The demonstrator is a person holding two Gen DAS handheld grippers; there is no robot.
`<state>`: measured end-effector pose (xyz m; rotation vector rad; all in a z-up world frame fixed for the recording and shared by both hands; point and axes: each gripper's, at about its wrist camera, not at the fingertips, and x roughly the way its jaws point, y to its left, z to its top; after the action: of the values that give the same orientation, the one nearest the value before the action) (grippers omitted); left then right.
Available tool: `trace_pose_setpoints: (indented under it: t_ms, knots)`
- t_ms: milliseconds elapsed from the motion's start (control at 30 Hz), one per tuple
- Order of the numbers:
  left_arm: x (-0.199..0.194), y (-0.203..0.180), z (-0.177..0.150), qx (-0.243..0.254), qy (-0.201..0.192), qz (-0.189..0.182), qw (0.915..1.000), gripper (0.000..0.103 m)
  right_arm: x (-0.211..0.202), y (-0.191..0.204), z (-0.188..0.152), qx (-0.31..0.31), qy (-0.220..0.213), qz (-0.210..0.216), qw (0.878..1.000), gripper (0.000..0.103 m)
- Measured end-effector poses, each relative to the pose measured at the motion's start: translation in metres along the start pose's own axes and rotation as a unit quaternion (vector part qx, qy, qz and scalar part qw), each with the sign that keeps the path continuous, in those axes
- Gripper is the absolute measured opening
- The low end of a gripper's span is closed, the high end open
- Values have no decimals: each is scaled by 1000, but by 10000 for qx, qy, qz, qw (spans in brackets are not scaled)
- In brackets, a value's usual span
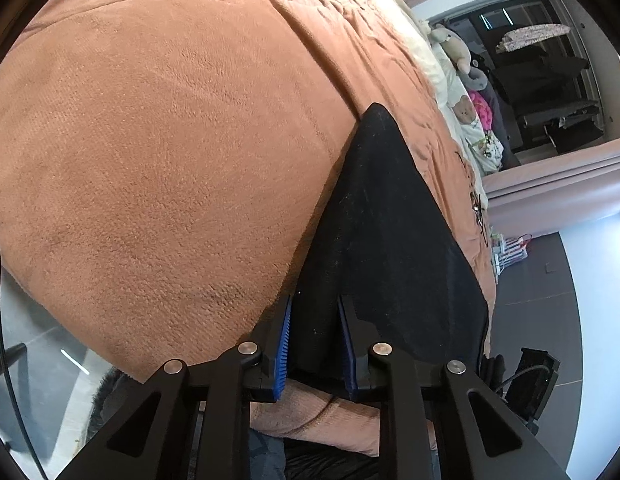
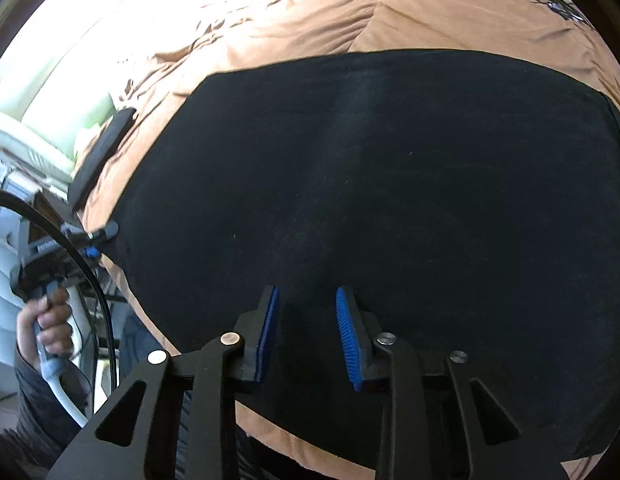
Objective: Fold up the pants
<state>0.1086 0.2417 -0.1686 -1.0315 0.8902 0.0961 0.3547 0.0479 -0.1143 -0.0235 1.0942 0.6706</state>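
Observation:
The black pants [image 2: 390, 160] lie flat as a wide rectangle on a brown fleece blanket [image 2: 430, 8] that covers a bed. My right gripper [image 2: 306, 292] points down at their near edge. Its blue pads stand apart, with flat black cloth in the gap and no visible pinch. In the left wrist view the pants [image 1: 390, 220] taper away across the blanket [image 1: 170, 140]. My left gripper [image 1: 315, 300] is rolled on its side at their near corner, and black cloth fills the space between both pads. The left gripper [image 2: 100, 240] also shows at that corner in the right wrist view, held by a hand [image 2: 50, 320].
A flat black object [image 2: 104, 152] lies on the blanket near the bed's left edge. Soft toys and pillows [image 1: 462, 56] sit at the head of the bed, with a dark chair [image 1: 550, 92] beyond. Grey tiled floor [image 1: 542, 280] runs beside the bed. A black cable [image 2: 102, 292] loops by the hand.

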Motion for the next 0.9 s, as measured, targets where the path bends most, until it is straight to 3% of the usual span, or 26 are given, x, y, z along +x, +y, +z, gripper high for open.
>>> trace_pose_setpoints:
  t_ms: [233,567,900]
  knots:
    - [2,-2,1,-47,6,-1,10000,23,16,3,21,52,-61,-33,10000,24]
    - [9,0,1,-271,-22,46,9996,24,49,4,69,82,-45,-332,9994,11]
    - [15,-2,5,-436,-81,53,9990,24,78,7,113,251,-100,-487,9984,9]
